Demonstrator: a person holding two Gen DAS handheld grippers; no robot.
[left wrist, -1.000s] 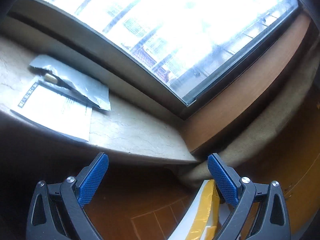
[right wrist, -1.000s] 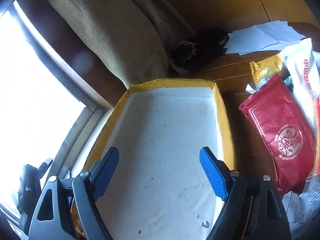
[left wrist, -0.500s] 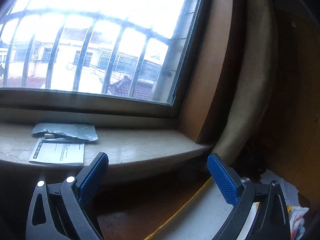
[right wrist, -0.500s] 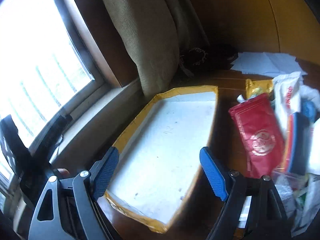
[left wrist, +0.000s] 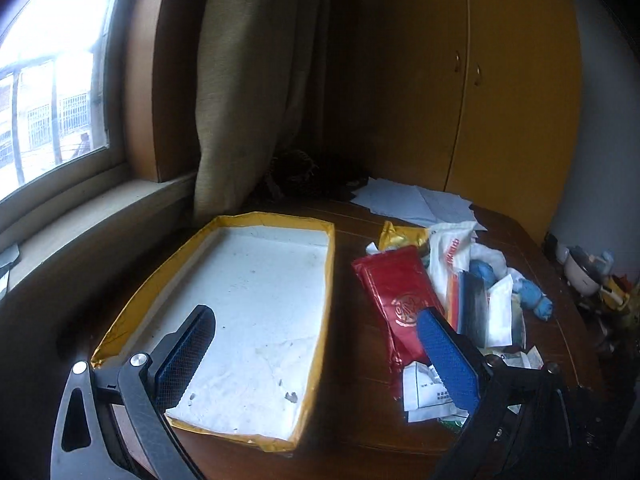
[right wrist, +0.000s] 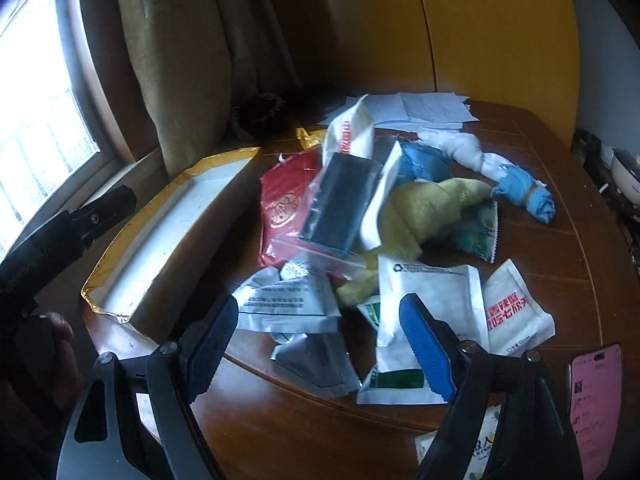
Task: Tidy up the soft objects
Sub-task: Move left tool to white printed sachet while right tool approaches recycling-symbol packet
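Nothing sorted yet: our left hand-held gripper (left wrist: 316, 348) and right hand-held gripper (right wrist: 320, 340) both hang spread and empty, tray (left wrist: 256, 280) bare, soft packets (right wrist: 400, 240) piled beside it on the counter (right wrist: 560, 208).

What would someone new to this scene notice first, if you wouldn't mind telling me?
Probably the jumbled heap of soft packets on the wooden table, with the red foil pouch and a yellow plush toy standing out. Left of the heap lies the empty white tray with a yellow rim, near the window. Both the left gripper and right gripper are open above them.
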